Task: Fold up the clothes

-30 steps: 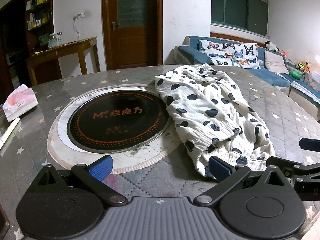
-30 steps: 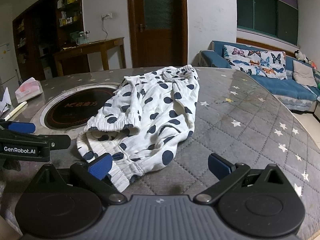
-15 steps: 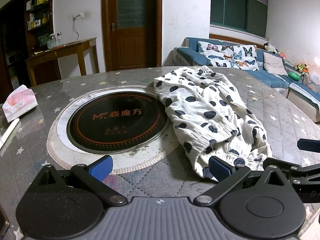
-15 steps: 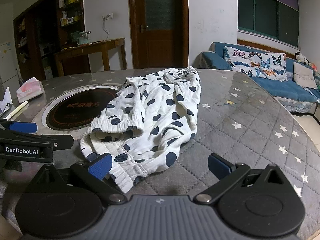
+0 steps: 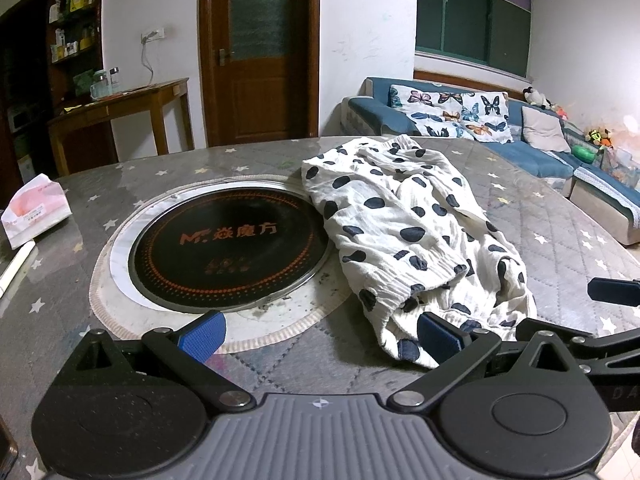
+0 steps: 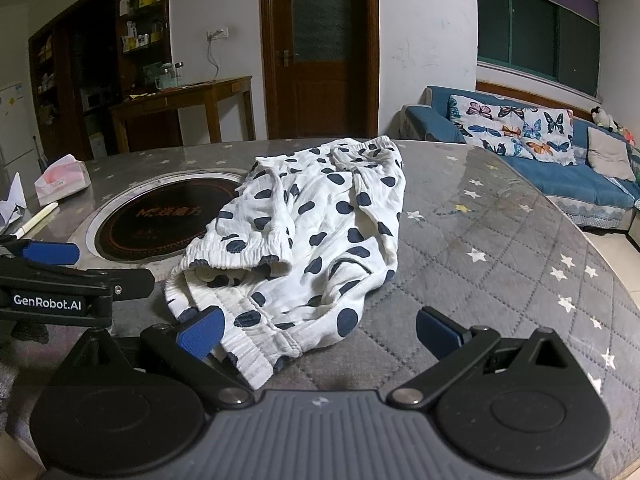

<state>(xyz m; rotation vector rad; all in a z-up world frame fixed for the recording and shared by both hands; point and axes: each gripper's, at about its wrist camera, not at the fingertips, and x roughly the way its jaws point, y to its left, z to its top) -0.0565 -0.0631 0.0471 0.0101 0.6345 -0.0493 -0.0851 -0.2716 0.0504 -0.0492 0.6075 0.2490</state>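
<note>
Nearest, the left gripper (image 5: 320, 330) and right gripper (image 6: 318, 330) are being held with fingers spread wide, nothing gripped. Just beyond, the spotted garment (image 6: 312, 232) is lying crumpled on the worktop (image 6: 500, 248), one edge overlapping the induction plate (image 5: 228, 248). Bunched layers are risking being pinched together, likely spoiling the fold.

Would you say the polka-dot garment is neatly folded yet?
No: the polka-dot garment lies crumpled, cuffs bunched and layers overlapping unevenly.
</note>
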